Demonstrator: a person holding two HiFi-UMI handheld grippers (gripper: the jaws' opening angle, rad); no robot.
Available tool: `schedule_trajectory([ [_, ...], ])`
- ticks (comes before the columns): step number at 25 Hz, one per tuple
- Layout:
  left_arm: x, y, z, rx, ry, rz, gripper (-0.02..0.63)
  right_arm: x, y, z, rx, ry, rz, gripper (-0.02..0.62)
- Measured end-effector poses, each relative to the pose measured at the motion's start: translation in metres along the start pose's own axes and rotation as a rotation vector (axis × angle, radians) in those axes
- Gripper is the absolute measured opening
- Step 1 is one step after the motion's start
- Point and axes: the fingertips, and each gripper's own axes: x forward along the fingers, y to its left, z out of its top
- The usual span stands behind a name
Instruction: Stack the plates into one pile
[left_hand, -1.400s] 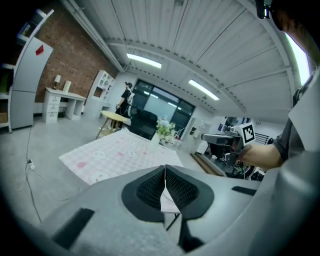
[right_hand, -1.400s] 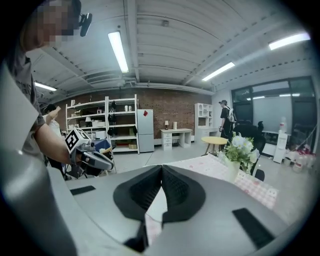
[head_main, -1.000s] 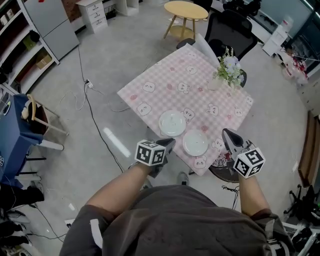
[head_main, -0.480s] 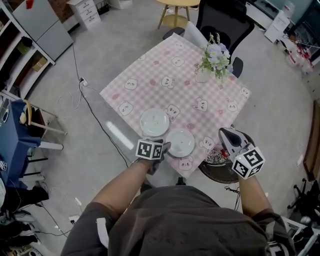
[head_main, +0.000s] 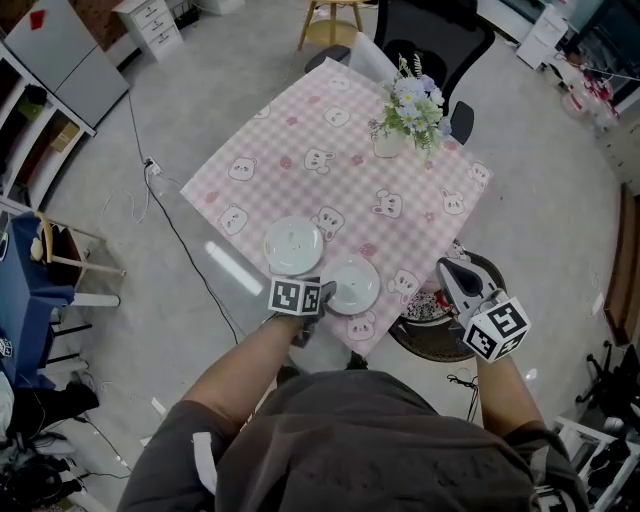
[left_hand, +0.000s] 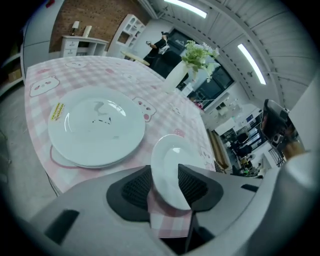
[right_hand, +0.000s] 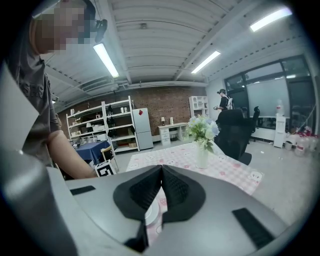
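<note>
Two white plates lie side by side on the pink checked tablecloth near its front edge: a larger one on the left and a smaller one on the right. My left gripper is low at the smaller plate's near rim. Its jaws have just been opening, and the rim lies between the pads without being pressed. My right gripper hangs off the table's right front corner, shut with nothing in it.
A vase of flowers stands at the table's far side, with a black office chair behind it. A dark round base sits on the floor under the right gripper. A cable runs along the floor on the left.
My left gripper has come forward and down from in front of the table to the smaller plate's rim. The right gripper has stayed by the table's right corner.
</note>
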Motion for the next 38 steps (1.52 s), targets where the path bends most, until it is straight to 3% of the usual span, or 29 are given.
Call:
schedule_trajectory([
  [3,0.002,0.009,-0.001,0.057,0.035,0.085,0.071,-0.001,-0.003,-0.003,0.005,0.004,-0.008,-0.006],
  [7,0.005,0.009,0.0,0.063,0.086,0.085,0.069,-0.002,-0.008,-0.006,0.014,0.011,-0.023,-0.006],
  [10,0.005,0.006,0.0,-0.024,0.094,0.01,0.048,-0.003,-0.009,-0.006,0.017,0.008,-0.027,-0.006],
  [17,-0.015,-0.025,0.023,-0.186,-0.02,-0.235,0.018,0.001,-0.013,-0.001,0.017,-0.001,-0.028,-0.006],
  [22,-0.033,-0.036,0.037,-0.197,-0.08,-0.31,0.015,0.007,-0.006,0.003,0.008,0.0,-0.016,-0.006],
  [30,-0.075,-0.008,0.069,-0.22,-0.2,-0.313,0.015,0.023,0.01,0.014,-0.01,-0.011,0.011,-0.006],
  [38,-0.117,0.059,0.105,-0.279,-0.33,-0.231,0.015,0.035,0.02,0.018,-0.027,-0.002,0.025,-0.006],
])
